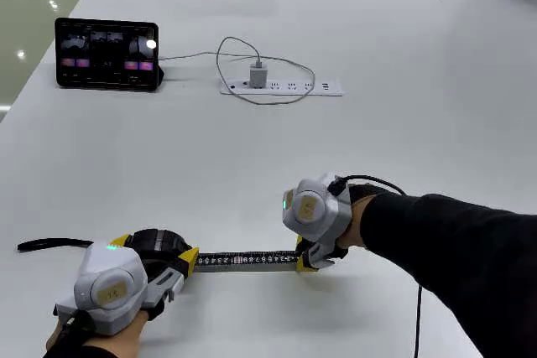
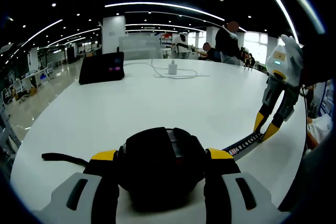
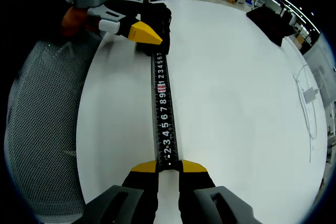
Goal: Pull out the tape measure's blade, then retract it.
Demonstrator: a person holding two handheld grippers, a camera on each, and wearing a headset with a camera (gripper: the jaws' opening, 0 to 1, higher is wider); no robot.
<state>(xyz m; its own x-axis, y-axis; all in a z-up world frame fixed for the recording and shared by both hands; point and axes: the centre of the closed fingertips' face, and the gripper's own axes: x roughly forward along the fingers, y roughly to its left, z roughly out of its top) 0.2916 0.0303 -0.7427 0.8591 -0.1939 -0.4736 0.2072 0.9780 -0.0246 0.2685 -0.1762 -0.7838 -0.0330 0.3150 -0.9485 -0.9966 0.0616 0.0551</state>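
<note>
A black, rounded tape measure case (image 2: 160,167) sits low on the near-left part of the matte white workbench (image 1: 377,140), clamped across its sides by the yellow-tipped left gripper (image 1: 157,251), whose jaws are spread about as wide as the case and closed firmly onto it. The hold appears meant to anchor the body so that it cannot slide while the tape is drawn. From the case's mouth a narrow dark blade with pale numerals (image 3: 161,114) runs straight and flat along the tabletop toward the right gripper (image 3: 168,167), whose jaws are drawn narrow and pinch the blade's free end. The two grippers stand apart with the blade between them, which looks taut enough to lie without a kink. The right gripper view reads the scale plainly: single digits climb away from the jaws, with one figure in red near the ten mark. Only a short run of tape is out, so the pull looks to be under way rather than finished, and the retraction not yet begun. A thin black wrist strap (image 1: 50,245) trails left from the case, loose on the bench. Well behind, at the far side, stand a dark tablet with a lit screen (image 1: 106,54) and a white power strip (image 1: 289,87) carrying a white plug-in charger (image 1: 258,75) and its looping cable.
</note>
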